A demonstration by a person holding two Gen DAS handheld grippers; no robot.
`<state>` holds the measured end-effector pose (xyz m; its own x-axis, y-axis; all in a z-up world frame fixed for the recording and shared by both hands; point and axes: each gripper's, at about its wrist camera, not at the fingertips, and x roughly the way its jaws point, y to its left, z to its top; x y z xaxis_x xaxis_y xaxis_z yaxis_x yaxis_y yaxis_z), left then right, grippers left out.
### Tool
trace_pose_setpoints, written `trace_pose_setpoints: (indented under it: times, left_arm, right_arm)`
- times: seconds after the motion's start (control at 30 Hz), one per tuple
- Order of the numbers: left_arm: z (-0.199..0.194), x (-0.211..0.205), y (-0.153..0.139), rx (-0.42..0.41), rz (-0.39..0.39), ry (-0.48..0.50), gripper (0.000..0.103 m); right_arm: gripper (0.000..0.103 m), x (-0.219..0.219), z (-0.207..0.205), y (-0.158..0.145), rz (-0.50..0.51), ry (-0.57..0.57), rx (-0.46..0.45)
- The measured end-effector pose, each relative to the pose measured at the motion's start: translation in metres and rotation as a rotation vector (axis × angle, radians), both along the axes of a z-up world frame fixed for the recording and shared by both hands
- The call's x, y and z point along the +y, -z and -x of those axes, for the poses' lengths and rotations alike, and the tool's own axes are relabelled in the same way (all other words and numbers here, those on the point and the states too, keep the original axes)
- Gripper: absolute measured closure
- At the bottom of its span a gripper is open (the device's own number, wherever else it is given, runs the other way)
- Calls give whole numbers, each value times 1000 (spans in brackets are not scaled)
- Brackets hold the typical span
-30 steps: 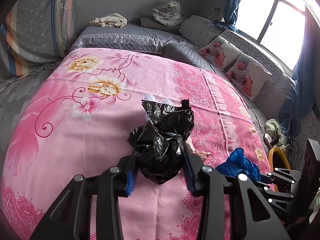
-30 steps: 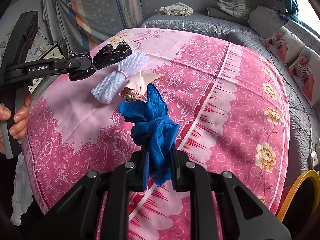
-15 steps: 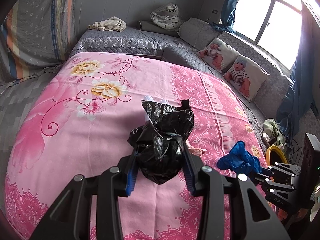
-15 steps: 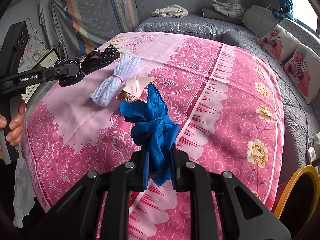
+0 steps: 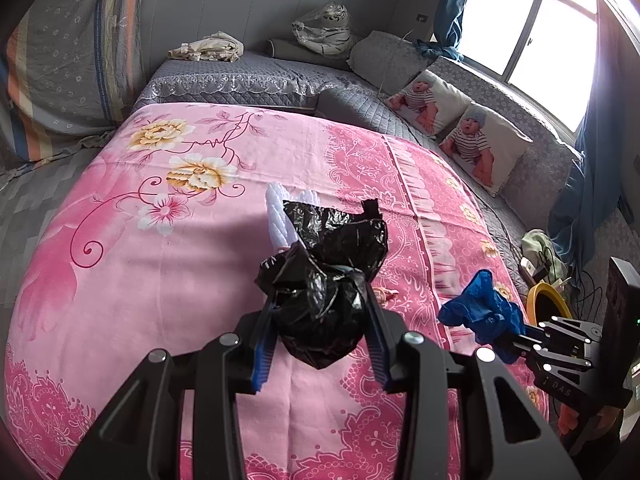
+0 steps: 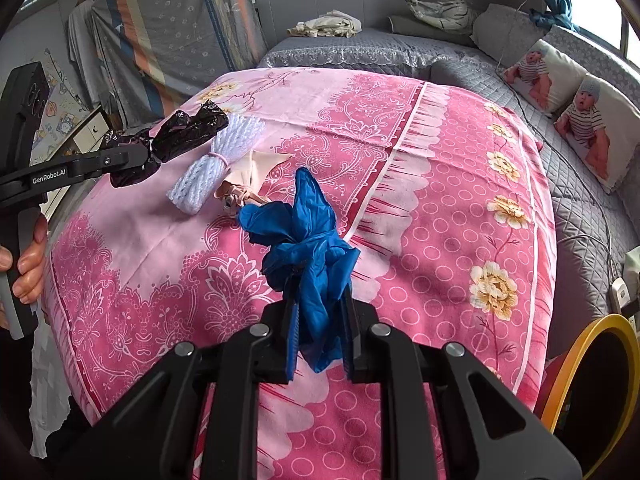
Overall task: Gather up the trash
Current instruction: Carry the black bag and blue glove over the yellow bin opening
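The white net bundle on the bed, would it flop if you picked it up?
Probably. The white net bundle looks like soft foam mesh, so likely light and squashy. A band pinches its middle, so the ends may droop. It lies flat on the pink sheet, unlikely to roll.

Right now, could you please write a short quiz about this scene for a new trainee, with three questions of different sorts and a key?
1. True or false: the left gripper is shut on a crumpled black plastic bag.
2. Which item does the right gripper hold? A) white knitted bundle B) crumpled blue plastic bag C) beige cloth scrap
3. Fill in: two pieces of trash lie on the pink floral bedsheet, the white knitted bundle and the ____ cloth scrap.

Key: 1 true; 2 B, the crumpled blue plastic bag; 3 beige.
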<state>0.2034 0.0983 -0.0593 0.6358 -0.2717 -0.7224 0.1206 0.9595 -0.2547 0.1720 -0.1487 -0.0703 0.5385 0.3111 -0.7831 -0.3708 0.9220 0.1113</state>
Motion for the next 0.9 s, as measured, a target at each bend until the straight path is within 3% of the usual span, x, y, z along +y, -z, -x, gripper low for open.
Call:
trace_pose_setpoints:
  times: [0.9]
  left_arm:
    - [0,-50,1,3,-14,92,66]
  right_arm:
    - [87,-45,7,2,-23,84,1]
